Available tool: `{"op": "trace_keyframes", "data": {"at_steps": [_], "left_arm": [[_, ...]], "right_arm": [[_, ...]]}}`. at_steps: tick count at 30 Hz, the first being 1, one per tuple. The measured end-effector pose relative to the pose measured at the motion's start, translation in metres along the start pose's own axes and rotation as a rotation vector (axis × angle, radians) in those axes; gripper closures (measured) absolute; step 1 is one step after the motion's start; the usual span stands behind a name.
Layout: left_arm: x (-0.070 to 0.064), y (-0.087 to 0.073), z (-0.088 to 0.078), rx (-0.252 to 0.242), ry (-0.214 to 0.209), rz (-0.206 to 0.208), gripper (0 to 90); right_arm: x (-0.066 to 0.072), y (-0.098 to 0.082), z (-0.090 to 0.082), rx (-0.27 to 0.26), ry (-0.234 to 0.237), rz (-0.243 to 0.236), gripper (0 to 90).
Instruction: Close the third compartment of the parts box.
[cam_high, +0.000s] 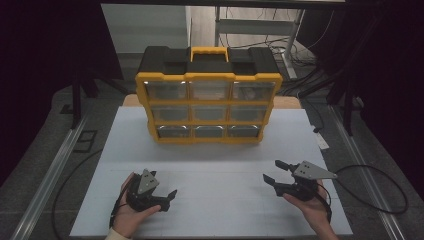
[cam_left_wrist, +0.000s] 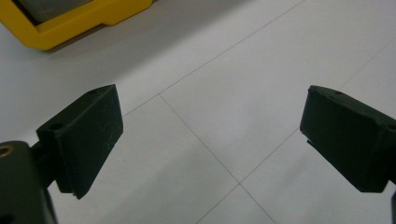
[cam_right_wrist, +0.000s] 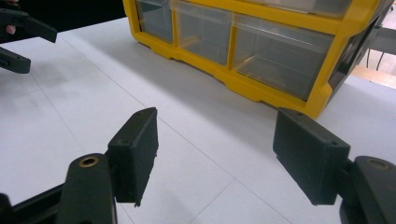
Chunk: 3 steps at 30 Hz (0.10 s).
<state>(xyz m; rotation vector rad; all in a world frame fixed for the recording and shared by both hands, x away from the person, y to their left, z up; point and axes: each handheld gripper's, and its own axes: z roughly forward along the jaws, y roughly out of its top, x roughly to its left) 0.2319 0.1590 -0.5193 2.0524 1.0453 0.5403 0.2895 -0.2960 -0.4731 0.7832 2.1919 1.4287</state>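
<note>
Hand-held grippers (cam_high: 169, 196) (cam_high: 273, 171) agape before yellow drawer organizer (cam_high: 209, 107)

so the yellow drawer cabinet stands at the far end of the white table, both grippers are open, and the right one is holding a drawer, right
Not quite: the right gripper holds nothing. The right gripper view shows its jaws standing apart over bare white table, short of the yellow drawer cabinet. The rest holds: the cabinet stands at the far end, all its drawers in, and the left gripper is open too.
</note>
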Motion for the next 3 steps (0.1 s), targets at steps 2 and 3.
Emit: {"op": "trace_keyframes", "data": {"at_steps": [2,3], "left_arm": [[0.0000,-0.0002,-0.0001,0.003,0.002,0.004,6.5],[0.0000,-0.0002,-0.0001,0.003,0.002,0.004,6.5]], "right_arm": [[-0.0005,-0.0005,-0.0002,-0.002,-0.003,0.002,31.1],[-0.0005,-0.0005,-0.0002,-0.002,-0.003,0.002,31.1]]}}
